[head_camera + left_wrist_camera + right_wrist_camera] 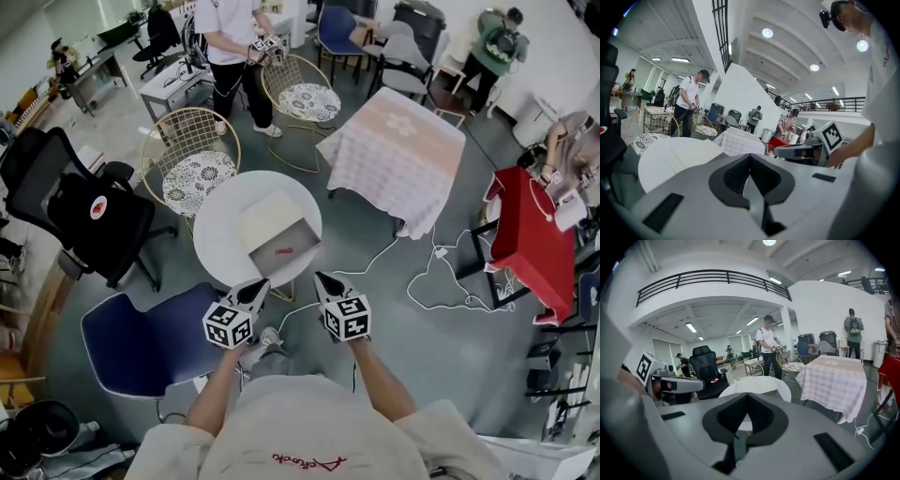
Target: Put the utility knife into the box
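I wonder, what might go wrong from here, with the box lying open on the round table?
1. The box sits open at the table's near edge, with a red thing, probably the knife, in its tray. The left gripper and right gripper are close and could knock it off.
2. A white cable trails across the floor beside the person and might catch a foot.

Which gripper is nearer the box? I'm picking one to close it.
Left, slightly. The left gripper points at the open near corner of the box, close to it in the head view. The right gripper sits off its right side, by the table edge.
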A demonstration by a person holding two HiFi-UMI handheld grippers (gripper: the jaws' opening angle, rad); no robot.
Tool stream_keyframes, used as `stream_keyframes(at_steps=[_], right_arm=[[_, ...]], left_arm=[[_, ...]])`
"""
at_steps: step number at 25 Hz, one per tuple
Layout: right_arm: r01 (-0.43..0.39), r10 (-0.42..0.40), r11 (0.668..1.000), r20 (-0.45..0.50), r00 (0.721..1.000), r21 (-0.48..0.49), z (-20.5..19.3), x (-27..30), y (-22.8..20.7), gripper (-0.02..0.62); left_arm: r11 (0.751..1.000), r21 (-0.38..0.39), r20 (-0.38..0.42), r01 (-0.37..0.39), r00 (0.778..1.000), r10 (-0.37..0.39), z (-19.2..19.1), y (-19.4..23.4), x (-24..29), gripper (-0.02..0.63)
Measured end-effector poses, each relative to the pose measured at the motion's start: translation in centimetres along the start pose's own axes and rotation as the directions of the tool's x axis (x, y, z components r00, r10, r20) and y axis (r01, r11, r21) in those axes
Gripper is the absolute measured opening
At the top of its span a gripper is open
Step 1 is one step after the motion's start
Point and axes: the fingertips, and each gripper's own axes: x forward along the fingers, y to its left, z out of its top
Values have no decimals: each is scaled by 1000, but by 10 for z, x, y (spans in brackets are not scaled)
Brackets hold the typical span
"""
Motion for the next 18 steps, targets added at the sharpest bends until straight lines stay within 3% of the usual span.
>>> stream_keyframes(at_steps=[10,18], right_arm=[[-49,50,998,5,999,-46,-44,-78,11,17],[-92,96,992,35,995,-88,-50,-106,34,17]], left_arm=[[999,14,19,-43,999,43,-43,-84,-29,11],[997,13,73,-82,994,81,-51,-117,-49,11]])
